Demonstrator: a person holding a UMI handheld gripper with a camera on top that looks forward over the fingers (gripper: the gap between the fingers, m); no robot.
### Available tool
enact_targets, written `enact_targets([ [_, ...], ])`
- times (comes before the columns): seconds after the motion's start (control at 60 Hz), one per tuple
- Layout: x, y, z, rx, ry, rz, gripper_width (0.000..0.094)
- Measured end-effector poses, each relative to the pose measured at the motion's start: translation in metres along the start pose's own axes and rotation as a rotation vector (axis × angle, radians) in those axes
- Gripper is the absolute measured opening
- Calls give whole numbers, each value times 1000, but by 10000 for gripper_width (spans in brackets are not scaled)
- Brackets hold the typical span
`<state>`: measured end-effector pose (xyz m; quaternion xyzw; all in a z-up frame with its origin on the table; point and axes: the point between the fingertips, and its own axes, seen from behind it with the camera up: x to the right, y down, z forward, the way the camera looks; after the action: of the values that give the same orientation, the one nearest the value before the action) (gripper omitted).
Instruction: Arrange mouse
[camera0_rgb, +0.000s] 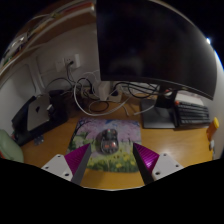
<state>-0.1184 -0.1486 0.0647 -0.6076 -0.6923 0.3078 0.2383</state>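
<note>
Mouse (108, 143) between open tool (108, 158) fingers, mid mousepad (100, 170), edges clear.

There was one mouse (108, 143), one mouse mat (88, 133) with a flowered print, and one monitor (155, 45). One keyboard (172, 113) lay under the monitor. One wall socket (69, 63) showed, with a tangle of cables (110, 95) too knotted to count. The gripper (112, 160) had two pads (78, 158), one per finger.
</note>
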Motion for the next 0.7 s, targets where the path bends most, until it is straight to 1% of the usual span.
enact_targets([
  [0.083,4,9,-58,-27,4,17,865],
  [0.167,11,20,-112,-34,16,27,862],
  [0.333,27,50,-188,-56,71,38,865],
  [0.5,30,65,-222,-32,102,36,863],
  [0.617,26,66,-228,-20,100,26,861],
  [0.7,26,68,-228,-30,106,11,861],
])
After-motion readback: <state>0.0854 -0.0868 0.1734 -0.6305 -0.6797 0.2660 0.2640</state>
